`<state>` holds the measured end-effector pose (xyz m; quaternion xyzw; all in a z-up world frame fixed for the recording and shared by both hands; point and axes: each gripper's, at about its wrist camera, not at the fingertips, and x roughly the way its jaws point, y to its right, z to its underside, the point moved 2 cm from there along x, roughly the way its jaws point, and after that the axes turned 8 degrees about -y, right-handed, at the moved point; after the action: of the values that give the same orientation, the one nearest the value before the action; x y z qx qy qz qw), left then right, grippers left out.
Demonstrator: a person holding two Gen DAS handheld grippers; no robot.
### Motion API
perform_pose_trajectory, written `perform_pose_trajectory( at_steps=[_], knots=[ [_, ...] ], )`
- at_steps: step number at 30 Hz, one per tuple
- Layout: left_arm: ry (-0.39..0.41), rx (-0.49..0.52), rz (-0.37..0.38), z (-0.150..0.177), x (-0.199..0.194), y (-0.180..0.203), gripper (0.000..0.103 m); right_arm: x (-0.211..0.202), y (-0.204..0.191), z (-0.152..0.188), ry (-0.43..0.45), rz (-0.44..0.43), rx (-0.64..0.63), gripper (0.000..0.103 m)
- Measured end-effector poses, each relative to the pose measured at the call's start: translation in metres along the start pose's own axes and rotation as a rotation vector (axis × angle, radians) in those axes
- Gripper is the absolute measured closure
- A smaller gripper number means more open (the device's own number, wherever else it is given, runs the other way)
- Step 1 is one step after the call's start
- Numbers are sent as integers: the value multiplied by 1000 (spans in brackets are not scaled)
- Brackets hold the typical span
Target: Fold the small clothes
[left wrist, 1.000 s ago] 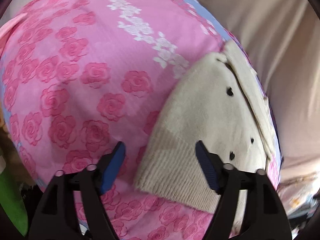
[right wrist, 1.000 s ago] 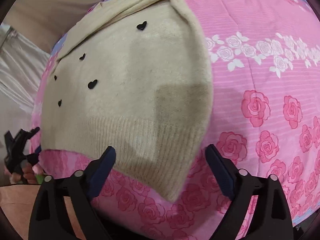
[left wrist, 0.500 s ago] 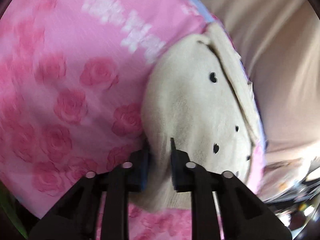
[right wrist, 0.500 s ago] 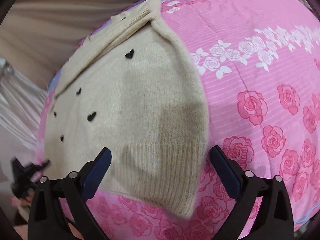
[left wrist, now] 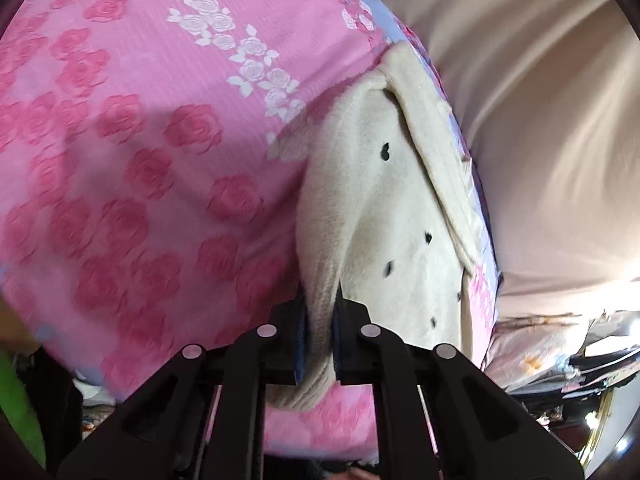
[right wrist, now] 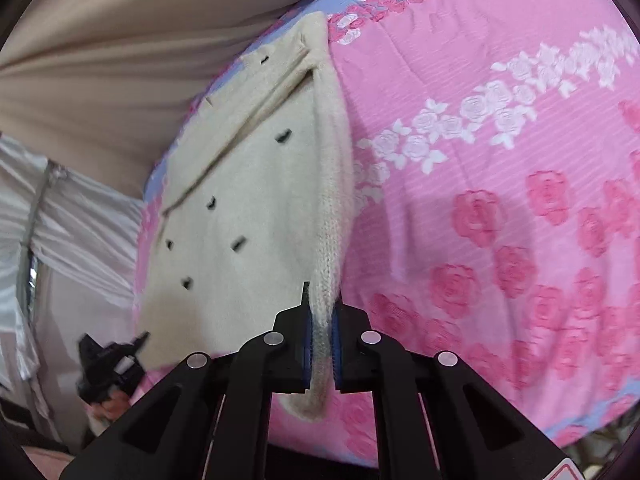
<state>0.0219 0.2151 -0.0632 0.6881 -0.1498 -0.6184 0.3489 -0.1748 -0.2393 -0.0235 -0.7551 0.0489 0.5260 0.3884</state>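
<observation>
A cream knit sweater (left wrist: 384, 216) dotted with small black hearts lies on a pink rose-print bedsheet (left wrist: 140, 140). My left gripper (left wrist: 320, 336) has its jaws closing on the ribbed hem at the sweater's left corner. The pads press the knit, which rises in a ridge from the sheet. In the right wrist view the same sweater (right wrist: 240, 200) is pinched at its right hem corner by my right gripper (right wrist: 322, 344). Its jaws are closing too, with the ribbing squeezed between the blue pads. My left gripper (right wrist: 108, 360) shows small at the lower left there.
Beige cloth (left wrist: 540, 120) hangs beyond the bed's far edge. White satin fabric (right wrist: 60, 220) stands off the left side. Cluttered things (left wrist: 580, 360) lie past the right end of the bed, and something green (left wrist: 16, 400) is at the near left.
Both grippers went from wide open around the hem to closed on it. The hem corners have come up off the sheet, pulling the sweater's side edges into raised folds.
</observation>
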Motion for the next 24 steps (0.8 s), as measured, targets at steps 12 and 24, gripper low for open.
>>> perform_pose_trajectory(
  at_steps=[12, 24],
  knots=[
    [-25, -80, -86, 39, 26, -21, 79, 38, 32, 1, -176, 35, -26, 69],
    [-109, -51, -93, 47, 38, 8, 97, 13, 7, 9, -170, 70, -205, 96]
  ],
)
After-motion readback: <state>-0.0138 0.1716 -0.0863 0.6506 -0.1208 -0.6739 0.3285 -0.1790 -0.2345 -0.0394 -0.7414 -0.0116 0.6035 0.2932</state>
